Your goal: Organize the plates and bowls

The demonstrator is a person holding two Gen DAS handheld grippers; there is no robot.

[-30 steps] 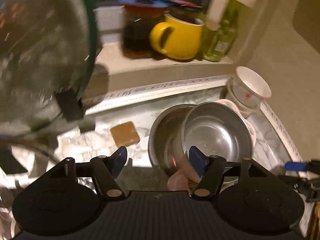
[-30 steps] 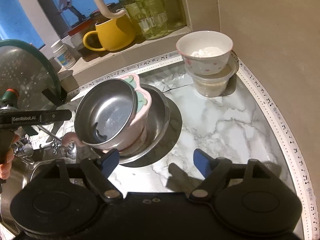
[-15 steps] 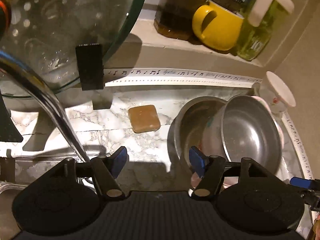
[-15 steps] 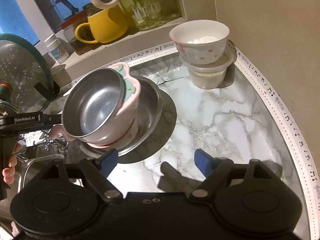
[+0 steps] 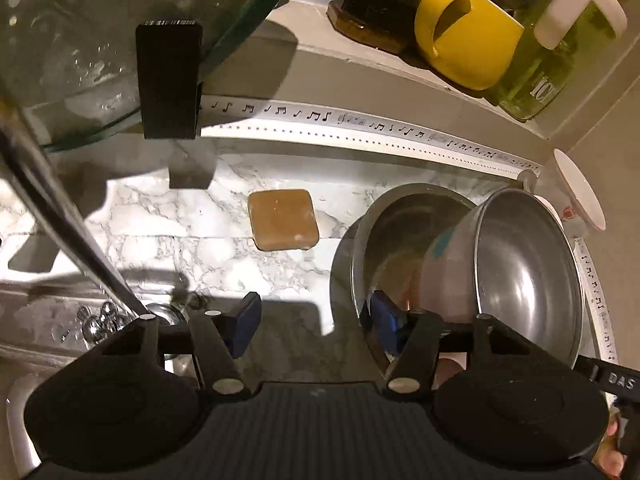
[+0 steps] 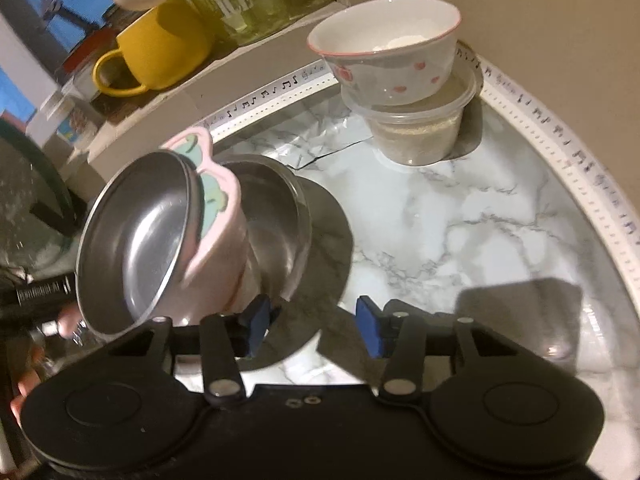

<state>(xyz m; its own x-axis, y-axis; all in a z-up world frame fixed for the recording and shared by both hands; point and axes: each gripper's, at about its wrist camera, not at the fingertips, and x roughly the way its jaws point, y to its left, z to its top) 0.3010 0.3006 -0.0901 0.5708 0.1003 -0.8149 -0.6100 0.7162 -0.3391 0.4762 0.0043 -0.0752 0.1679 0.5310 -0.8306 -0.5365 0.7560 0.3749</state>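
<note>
A pink children's bowl with a steel liner [image 6: 136, 240] lies tilted on its side inside a larger steel bowl [image 6: 276, 216] on the marble counter; both show in the left wrist view, the liner [image 5: 524, 276] and the larger bowl [image 5: 396, 232]. My left gripper [image 5: 316, 320] is open and empty, its right finger by the larger bowl's near rim. My right gripper [image 6: 312, 324] is open and empty, just in front of the steel bowl. A white bowl with pink dots [image 6: 388, 64] stands on a clear plastic tub [image 6: 416, 128] at the back right.
A glass pot lid [image 5: 100, 20] in a black stand [image 5: 168, 80] leans at the left. A brown soap bar [image 5: 282, 218] lies on the counter. A tap [image 5: 68, 232] and the sink edge are at near left. A yellow mug [image 5: 468, 36] and jars stand on the sill.
My left gripper has swung left and down, bringing the lid, tap and soap into view. My right gripper has moved closer to the steel bowls and its jaws have narrowed.
</note>
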